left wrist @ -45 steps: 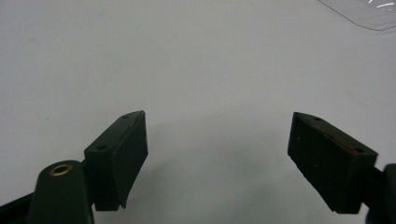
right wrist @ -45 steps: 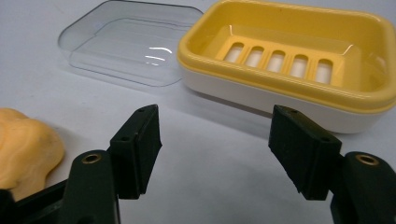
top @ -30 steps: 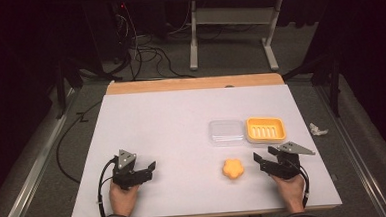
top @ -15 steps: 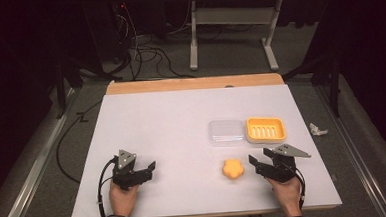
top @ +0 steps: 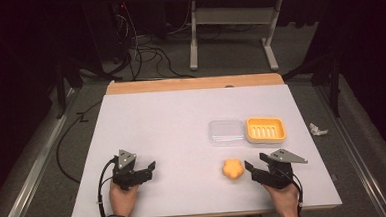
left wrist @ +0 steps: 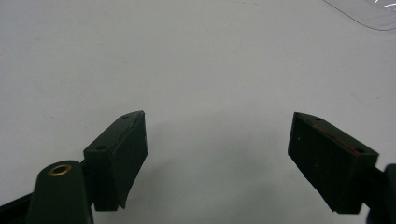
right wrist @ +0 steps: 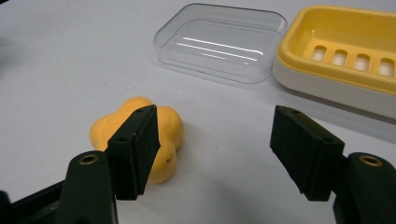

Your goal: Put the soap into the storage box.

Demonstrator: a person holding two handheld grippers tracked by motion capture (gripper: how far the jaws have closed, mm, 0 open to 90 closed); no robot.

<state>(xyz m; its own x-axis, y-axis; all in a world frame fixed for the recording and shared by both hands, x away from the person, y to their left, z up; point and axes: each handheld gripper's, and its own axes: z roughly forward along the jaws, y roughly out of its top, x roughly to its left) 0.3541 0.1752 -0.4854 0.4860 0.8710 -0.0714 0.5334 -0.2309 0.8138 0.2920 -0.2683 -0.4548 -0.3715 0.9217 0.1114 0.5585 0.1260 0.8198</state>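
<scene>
An orange flower-shaped soap (top: 232, 168) (right wrist: 109, 128) lies on the white table (top: 172, 124), near the front right. My right gripper (top: 254, 166) (right wrist: 215, 135) is just right of it, open, with nothing between the jaws. In the right gripper view the soap sits behind the left jaw. A yellow soap dish (top: 265, 129) (right wrist: 345, 51) and a clear lid (top: 226, 132) (right wrist: 219, 42) stand side by side behind the soap. My left gripper (top: 149, 171) (left wrist: 217, 140) rests at the front left, open over bare table.
The clear lid's corner (left wrist: 369, 14) shows at the top right of the left gripper view. Cables, a desk frame and a crumpled white scrap (top: 317, 129) lie on the floor around the table. A wooden strip (top: 194, 83) edges the far side.
My right gripper has shifted a little left, closer to the soap. The left gripper, soap, dish and lid have stayed put.
</scene>
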